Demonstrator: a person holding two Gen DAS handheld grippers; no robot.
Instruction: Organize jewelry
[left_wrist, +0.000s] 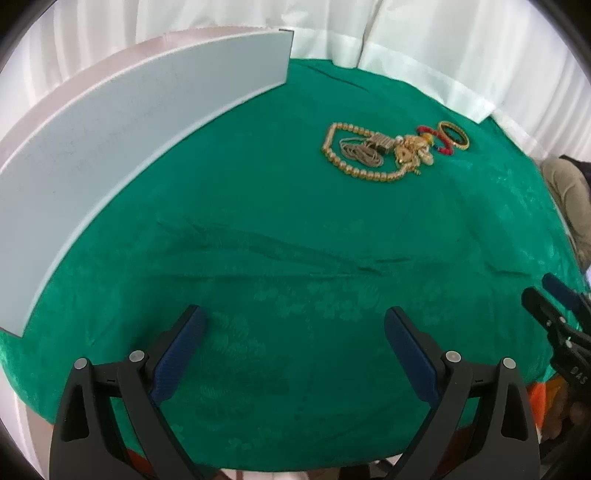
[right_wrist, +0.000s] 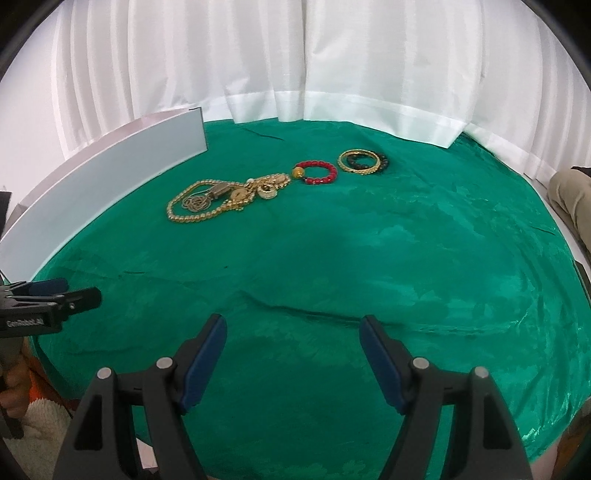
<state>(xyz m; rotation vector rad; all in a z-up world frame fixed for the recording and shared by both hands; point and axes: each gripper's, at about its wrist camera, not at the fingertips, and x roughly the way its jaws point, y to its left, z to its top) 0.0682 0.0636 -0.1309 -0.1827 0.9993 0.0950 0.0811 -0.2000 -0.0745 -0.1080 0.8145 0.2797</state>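
A pile of jewelry lies on the green cloth (right_wrist: 406, 258): a gold bead necklace (right_wrist: 192, 216) (left_wrist: 354, 171), thin chains (right_wrist: 195, 202), gold pendants (right_wrist: 271, 184), a red bead bracelet (right_wrist: 321, 171) (left_wrist: 441, 142), a gold bangle (right_wrist: 360, 161) (left_wrist: 455, 134) and a dark bead bracelet (right_wrist: 384, 162). My left gripper (left_wrist: 293, 321) is open and empty, low over the near cloth, far from the pile. My right gripper (right_wrist: 293, 328) is open and empty, also near the front edge.
A long pale grey-white box (left_wrist: 110, 122) (right_wrist: 92, 170) stands along the left side of the table. White curtains (right_wrist: 295, 74) hang behind. A person's knee (right_wrist: 572, 195) shows at the right. Each gripper shows in the other's view, the right one (left_wrist: 550, 299) and the left one (right_wrist: 74, 295).
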